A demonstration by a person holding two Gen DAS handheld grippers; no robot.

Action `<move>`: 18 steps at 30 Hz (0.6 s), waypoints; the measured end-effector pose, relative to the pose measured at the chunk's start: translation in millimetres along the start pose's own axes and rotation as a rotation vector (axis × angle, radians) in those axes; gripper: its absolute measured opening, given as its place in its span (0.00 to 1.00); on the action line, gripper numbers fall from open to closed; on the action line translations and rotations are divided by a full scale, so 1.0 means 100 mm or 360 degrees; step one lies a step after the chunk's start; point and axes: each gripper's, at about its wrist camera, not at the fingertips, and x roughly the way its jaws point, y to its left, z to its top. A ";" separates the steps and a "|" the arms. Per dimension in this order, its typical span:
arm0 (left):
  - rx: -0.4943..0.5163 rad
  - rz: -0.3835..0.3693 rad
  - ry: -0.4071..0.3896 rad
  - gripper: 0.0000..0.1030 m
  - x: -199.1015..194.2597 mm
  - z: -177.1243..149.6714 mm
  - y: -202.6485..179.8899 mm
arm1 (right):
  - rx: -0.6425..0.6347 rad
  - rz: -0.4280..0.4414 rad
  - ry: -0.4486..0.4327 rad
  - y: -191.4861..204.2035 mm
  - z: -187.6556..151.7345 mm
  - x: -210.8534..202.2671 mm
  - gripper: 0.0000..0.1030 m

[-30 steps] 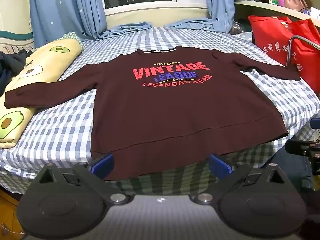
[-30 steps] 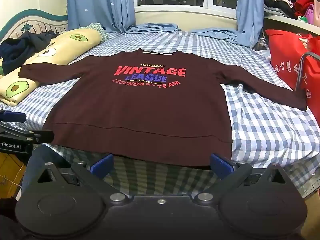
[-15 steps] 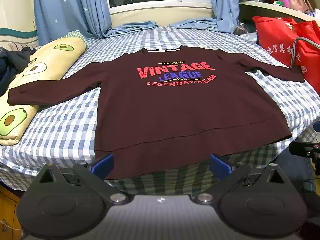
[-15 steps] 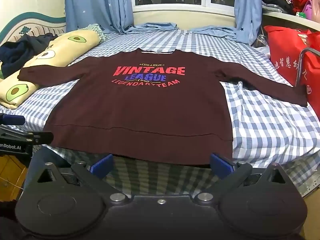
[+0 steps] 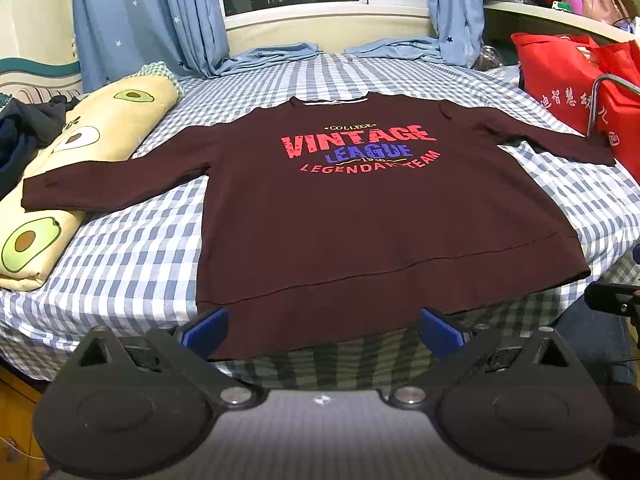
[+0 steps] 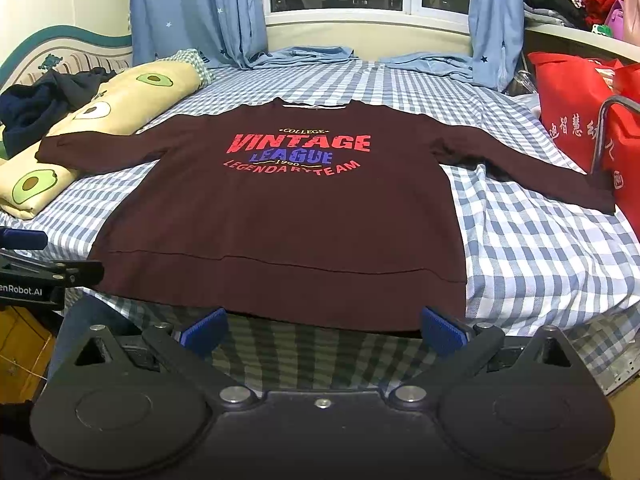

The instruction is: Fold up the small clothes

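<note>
A dark maroon sweatshirt [image 5: 352, 220] [image 6: 296, 216] with red and blue "VINTAGE LEAGUE" print lies flat, front up, on the checked bed [image 5: 132, 248] [image 6: 532, 248]. Both sleeves are spread out sideways; its hem hangs a little over the near bed edge. My left gripper [image 5: 322, 330] is open just short of the hem, its blue pads wide apart with nothing between them. My right gripper [image 6: 322, 330] is likewise open below the hem. Each gripper's side shows at the edge of the other's view.
A long avocado-print pillow [image 5: 68, 168] [image 6: 92, 128] lies on the bed's left, under the left sleeve's cuff, with dark clothes [image 6: 36, 108] beyond it. Red bags [image 5: 576, 80] [image 6: 580, 108] stand at the right. Blue curtains [image 6: 192, 12] trail onto the far bed edge.
Both views have shifted slightly, the left one toward the right and a bit nearer the hem. The sweatshirt has not moved and both grippers stay open.
</note>
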 end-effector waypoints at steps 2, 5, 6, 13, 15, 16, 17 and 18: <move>0.0001 0.0002 0.0000 0.99 0.00 0.00 0.00 | 0.0009 0.0005 -0.0008 -0.01 0.00 0.00 0.99; -0.0001 0.0004 0.0001 0.99 0.00 0.00 0.01 | 0.0008 0.0006 -0.0009 -0.01 0.00 0.00 0.99; -0.0003 0.0005 0.0000 0.99 0.01 0.00 0.02 | 0.0007 0.0010 -0.0007 -0.02 0.01 0.00 0.99; -0.0009 0.0012 -0.0002 0.99 0.01 0.00 0.03 | 0.0003 0.0006 -0.0018 -0.03 0.04 0.01 0.99; -0.0017 0.0011 0.0002 0.99 0.01 0.01 0.03 | 0.0001 0.0005 -0.0021 -0.03 0.04 0.02 0.99; -0.0024 0.0006 0.0006 0.99 0.02 0.01 0.03 | -0.0001 0.0007 -0.0022 -0.03 0.05 0.02 0.99; -0.0032 -0.0002 0.0011 0.99 0.02 0.02 0.04 | -0.0004 0.0009 -0.0024 -0.03 0.05 0.02 0.99; -0.0037 -0.0011 0.0018 0.99 0.03 0.02 0.05 | -0.0006 0.0013 -0.0027 -0.03 0.05 0.03 0.99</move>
